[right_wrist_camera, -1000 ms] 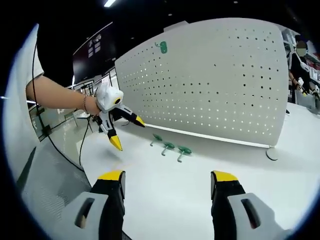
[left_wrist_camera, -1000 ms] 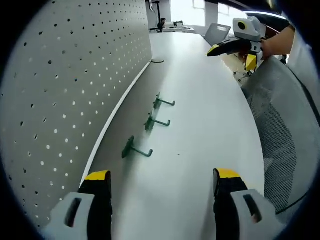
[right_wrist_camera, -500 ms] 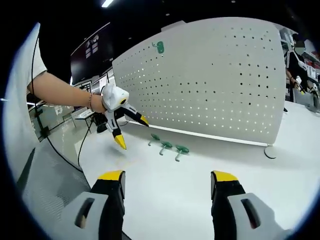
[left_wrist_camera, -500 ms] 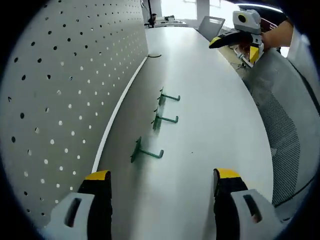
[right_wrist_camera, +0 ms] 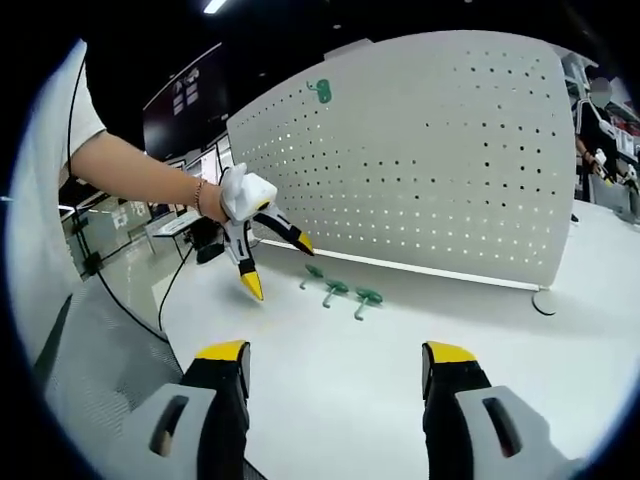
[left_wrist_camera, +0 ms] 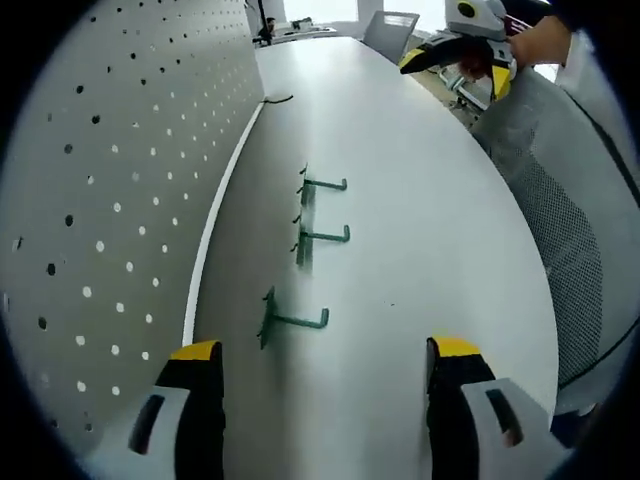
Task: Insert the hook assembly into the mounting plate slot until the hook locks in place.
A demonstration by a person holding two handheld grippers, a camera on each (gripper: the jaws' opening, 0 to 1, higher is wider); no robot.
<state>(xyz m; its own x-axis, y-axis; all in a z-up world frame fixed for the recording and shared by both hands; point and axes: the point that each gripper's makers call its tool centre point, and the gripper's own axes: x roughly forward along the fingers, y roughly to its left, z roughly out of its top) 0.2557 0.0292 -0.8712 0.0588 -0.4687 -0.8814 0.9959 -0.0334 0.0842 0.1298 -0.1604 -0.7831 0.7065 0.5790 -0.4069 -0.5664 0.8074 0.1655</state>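
Jaws of the left gripper [left_wrist_camera: 315,375] stand wide and empty, low over the white table [left_wrist_camera: 420,200], aimed along a row of three green hooks lying beside the foot of the perforated mounting plate [left_wrist_camera: 100,180]; the nearest hook [left_wrist_camera: 290,320] lies just ahead between the jaw tips, the middle hook [left_wrist_camera: 320,238] and the far hook [left_wrist_camera: 322,185] beyond it. The right gripper [right_wrist_camera: 325,375] is also wide and empty, held back from the table edge, with a fourth green hook [right_wrist_camera: 321,91] already hanging high on the plate. To do the pick well, I judge the left gripper should close on the nearest hook's straight shank, leaving its backplate free and square to the holes for insertion. Against the frame a second ago, the left gripper has come closer to the hooks and the plate, and the nearest hook now sits larger and lower in its view; the hooks themselves have not shifted.
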